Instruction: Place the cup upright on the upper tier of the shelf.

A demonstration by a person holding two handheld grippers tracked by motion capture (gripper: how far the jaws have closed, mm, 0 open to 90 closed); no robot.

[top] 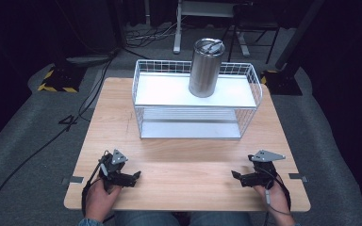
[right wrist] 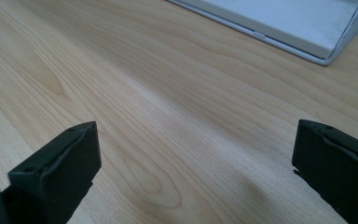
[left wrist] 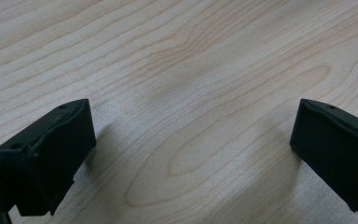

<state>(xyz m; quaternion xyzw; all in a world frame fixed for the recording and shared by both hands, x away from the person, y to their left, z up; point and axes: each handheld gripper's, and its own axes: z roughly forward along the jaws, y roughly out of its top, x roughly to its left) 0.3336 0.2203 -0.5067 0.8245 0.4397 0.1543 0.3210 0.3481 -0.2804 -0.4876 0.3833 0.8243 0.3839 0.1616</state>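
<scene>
A steel tumbler (top: 206, 67) with a lid stands upright on the top shelf of a white wire rack (top: 195, 98) at the back of the wooden table (top: 184, 160). My left gripper (top: 135, 176) rests low over the table's front left, held by a hand, its jaws wide apart with bare wood between them (left wrist: 191, 140). My right gripper (top: 235, 175) sits at the front right, also open and empty (right wrist: 196, 163). A corner of the rack's base (right wrist: 279, 28) appears at the top of the right gripper view. Both grippers are well short of the rack.
The rack has a lower shelf (top: 191, 128) with nothing on it. Bare wood lies between the two grippers and in front of the rack. Beyond the table are grey floor (top: 23, 136), cables (top: 146, 35) and stand legs (top: 179, 28).
</scene>
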